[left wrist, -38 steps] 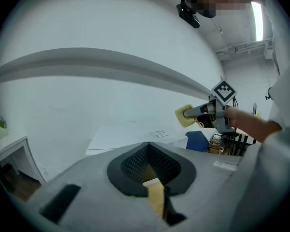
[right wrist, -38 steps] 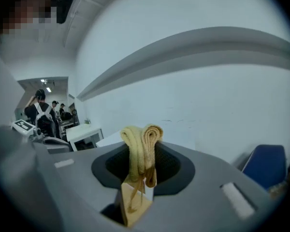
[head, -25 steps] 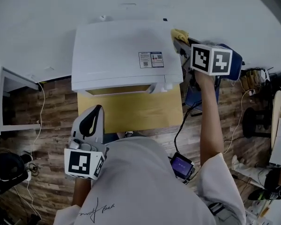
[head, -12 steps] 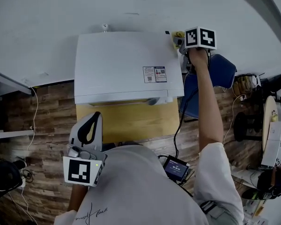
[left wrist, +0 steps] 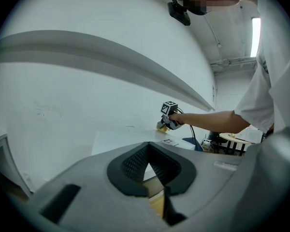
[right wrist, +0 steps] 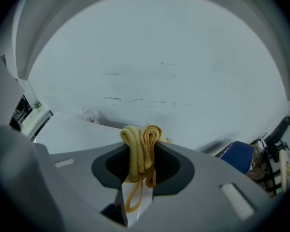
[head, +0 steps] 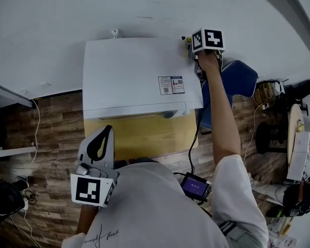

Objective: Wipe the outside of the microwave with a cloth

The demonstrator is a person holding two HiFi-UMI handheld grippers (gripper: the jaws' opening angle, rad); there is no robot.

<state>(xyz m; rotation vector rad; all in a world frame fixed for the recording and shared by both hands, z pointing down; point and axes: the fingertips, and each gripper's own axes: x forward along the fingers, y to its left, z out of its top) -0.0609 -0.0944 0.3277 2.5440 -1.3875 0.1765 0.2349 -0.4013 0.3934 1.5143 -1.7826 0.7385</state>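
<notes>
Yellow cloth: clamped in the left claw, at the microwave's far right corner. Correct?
Not the left. The right claw holds the yellow cloth at the microwave's far right corner; the right gripper view shows it pinched between the jaws. The left claw is shut and empty.

A yellow table (head: 144, 136) stands on a brown plank floor (head: 46, 133) against a white wall (head: 67, 14), with a blue chair (head: 243, 81) just to its right. A black cable (head: 195, 138) runs down beside the table to a small device (head: 195, 186) with a lit screen. A white cabinet (head: 2, 123) stands at the far left.
</notes>
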